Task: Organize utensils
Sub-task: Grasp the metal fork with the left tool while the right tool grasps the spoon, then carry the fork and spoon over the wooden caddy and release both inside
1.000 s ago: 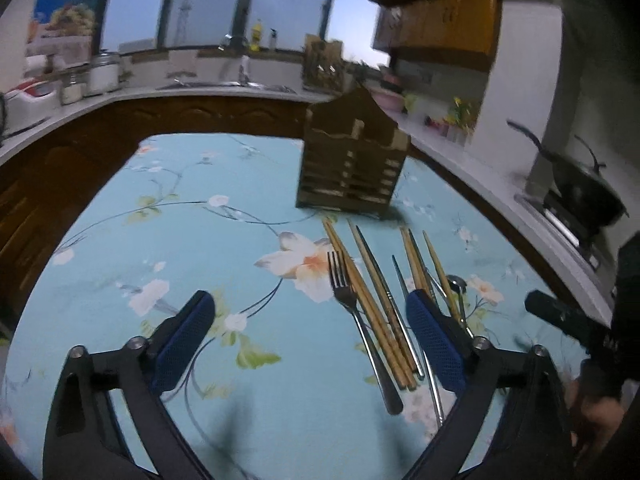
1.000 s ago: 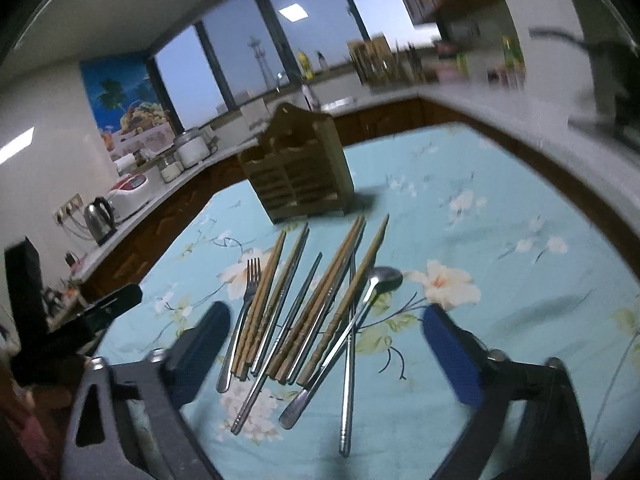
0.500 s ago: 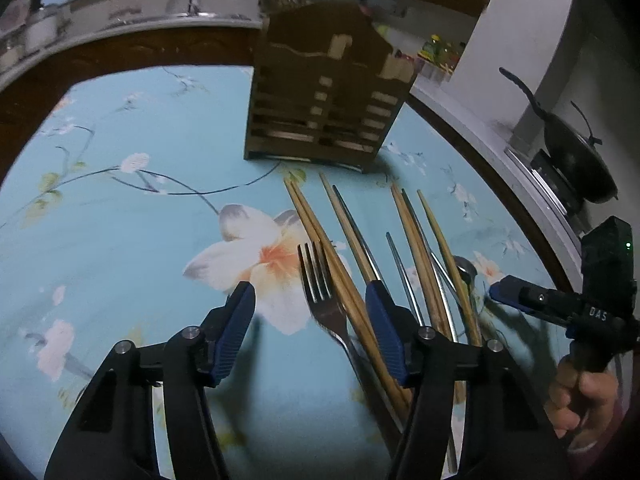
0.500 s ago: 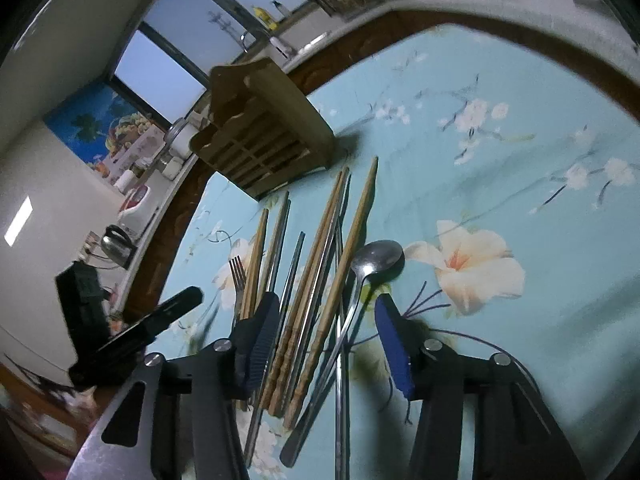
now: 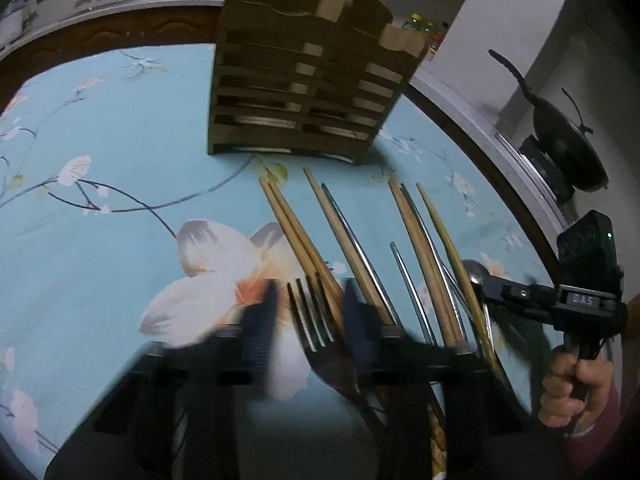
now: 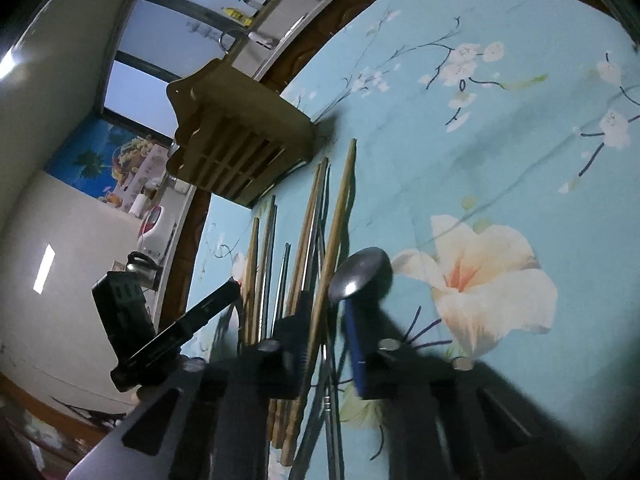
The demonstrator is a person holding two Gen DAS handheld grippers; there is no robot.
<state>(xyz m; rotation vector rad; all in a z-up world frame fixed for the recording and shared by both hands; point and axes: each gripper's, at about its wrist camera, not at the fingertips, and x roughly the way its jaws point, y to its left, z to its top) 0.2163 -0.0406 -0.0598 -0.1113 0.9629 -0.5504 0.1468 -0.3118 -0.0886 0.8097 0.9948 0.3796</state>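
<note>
Both hands are at the picking-up step. The left hand-held gripper [image 5: 308, 312] is low over the fork [image 5: 316, 320], with one blue finger on each side of the prongs. There is a gap on both sides, so it is not squeezing yet.

The right hand-held gripper [image 6: 326, 344] sits around the spoon [image 6: 360, 272] handle and a wooden chopstick [image 6: 334, 236]. Its fingers look narrow, but I cannot tell if they are pinching.

All the chopsticks and metal pieces lie side by side on the flowery counter [image 5: 120, 152], just in front of the wooden utensil holder [image 5: 304, 80].

Next, I think each one must close on only one thing, lift it, and drop it in the holder.

The right tool reads "DAS" [image 5: 582, 300].
</note>
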